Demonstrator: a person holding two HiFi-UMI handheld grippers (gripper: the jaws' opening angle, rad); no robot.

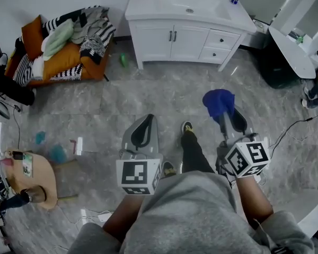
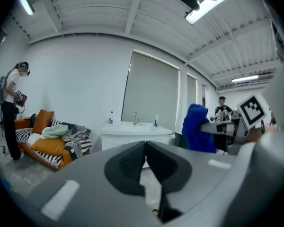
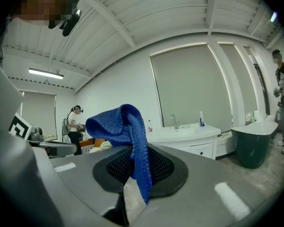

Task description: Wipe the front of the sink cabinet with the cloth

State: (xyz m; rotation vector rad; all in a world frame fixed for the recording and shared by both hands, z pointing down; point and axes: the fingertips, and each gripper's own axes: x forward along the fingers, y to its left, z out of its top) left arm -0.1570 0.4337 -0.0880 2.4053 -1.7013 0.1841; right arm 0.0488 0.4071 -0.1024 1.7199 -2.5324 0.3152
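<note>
Clamping the blue cloth [image 1: 218, 101], the right gripper [image 1: 230, 121] has its jaws pressed together on it; the cloth bunches above the tips. The left gripper [image 1: 144, 130] has its jaws together with nothing between them. Both are held over the grey floor [image 1: 148, 97], well apart from the white cabinet [image 1: 183, 42] at 12 o'clock in head view. A sofa [image 1: 63, 57] piled with clothes sits at 10 o'clock.

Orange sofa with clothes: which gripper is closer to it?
Left. The left gripper sits below-right of the orange sofa; the right gripper, holding blue cloth, is farther right.
</note>
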